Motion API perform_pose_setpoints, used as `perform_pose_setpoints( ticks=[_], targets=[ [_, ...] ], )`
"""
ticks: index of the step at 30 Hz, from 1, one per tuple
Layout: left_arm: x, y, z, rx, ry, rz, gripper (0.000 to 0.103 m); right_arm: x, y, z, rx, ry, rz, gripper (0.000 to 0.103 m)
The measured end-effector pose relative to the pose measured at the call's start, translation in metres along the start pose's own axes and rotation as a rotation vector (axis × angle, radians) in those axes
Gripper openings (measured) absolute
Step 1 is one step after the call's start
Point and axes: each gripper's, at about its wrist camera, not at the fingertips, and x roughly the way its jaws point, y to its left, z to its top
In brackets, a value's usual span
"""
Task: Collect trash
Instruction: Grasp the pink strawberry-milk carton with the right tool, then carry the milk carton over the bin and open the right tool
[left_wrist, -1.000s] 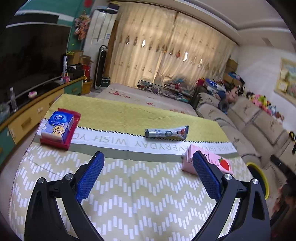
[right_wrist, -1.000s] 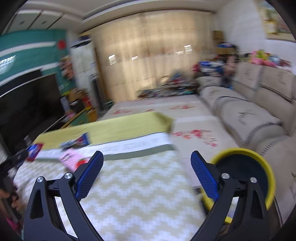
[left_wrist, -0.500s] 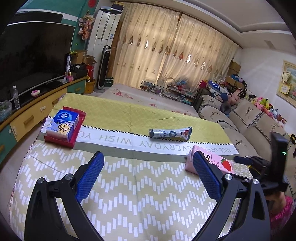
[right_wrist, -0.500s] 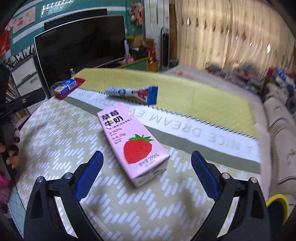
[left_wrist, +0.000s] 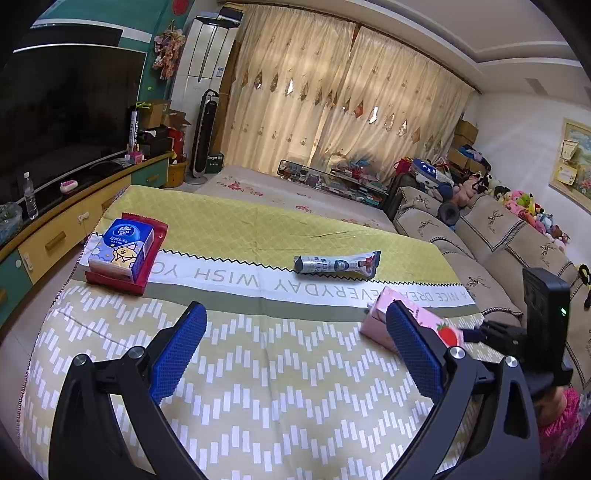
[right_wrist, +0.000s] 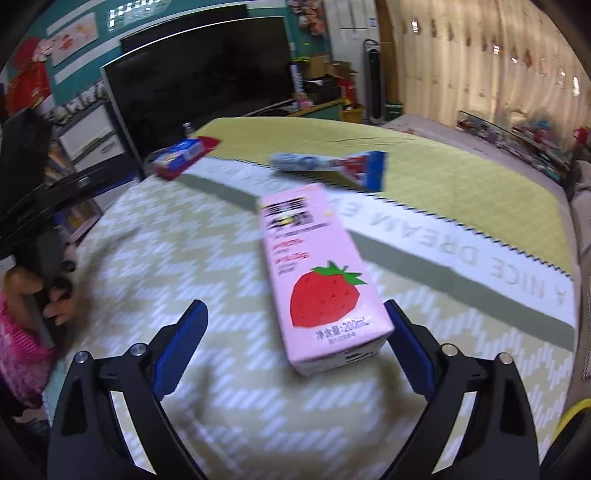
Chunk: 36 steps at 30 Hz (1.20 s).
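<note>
A pink strawberry milk carton (right_wrist: 317, 273) lies flat on the patterned tablecloth (right_wrist: 221, 406). My right gripper (right_wrist: 295, 339) is open, with the carton's near end between its blue fingertips. In the left wrist view the carton (left_wrist: 376, 314) shows partly behind the right finger of my left gripper (left_wrist: 295, 343), which is open and empty above the cloth. A crumpled silver-blue wrapper (left_wrist: 338, 263) lies mid-table, also in the right wrist view (right_wrist: 332, 164). A blue tissue pack on a red packet (left_wrist: 123, 249) lies at the far left.
A sofa (left_wrist: 498, 236) runs along the table's right side. A TV and low cabinet (left_wrist: 55, 221) stand to the left. A yellow-rimmed bin (right_wrist: 576, 410) shows at the lower right edge of the right wrist view. The right gripper's body (left_wrist: 543, 325) is beside the carton.
My right gripper swung from the bin side toward the table and has closed in on the pink carton, now between its fingers. The left gripper stayed nearly still.
</note>
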Motion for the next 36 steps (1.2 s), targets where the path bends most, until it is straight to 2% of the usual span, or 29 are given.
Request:
perform_pose_setpoints(
  ticks=[3,5,11,14,23,28,31,36],
  targets=[
    [0.0,0.001,0.0,-0.001,-0.001,0.002,0.096,0.0,0.013,0.0,-0.002,-0.009,-0.014,0.079],
    [0.0,0.001,0.0,-0.004,-0.002,0.002,0.096,0.0,0.016,0.001,0.021,-0.016,-0.019,0.068],
    [-0.001,0.002,-0.001,-0.008,-0.004,-0.001,0.096,0.011,0.013,-0.003,0.05,0.006,-0.076,0.066],
    [-0.002,0.0,-0.001,-0.003,-0.003,-0.001,0.096,0.011,0.01,-0.003,0.075,-0.008,-0.069,0.052],
    [-0.001,-0.001,-0.002,-0.004,0.004,-0.001,0.096,-0.024,0.013,-0.006,0.114,-0.099,-0.106,0.049],
    [0.001,-0.003,-0.003,0.003,0.007,-0.003,0.096,-0.061,0.003,-0.026,0.198,-0.155,-0.106,0.049],
    [0.004,-0.005,-0.004,0.01,0.011,0.0,0.096,-0.086,-0.012,-0.044,0.262,-0.202,-0.142,0.049],
    [0.005,-0.005,-0.005,0.008,0.01,0.001,0.096,-0.141,-0.055,-0.082,0.403,-0.282,-0.321,0.049]
  ],
)
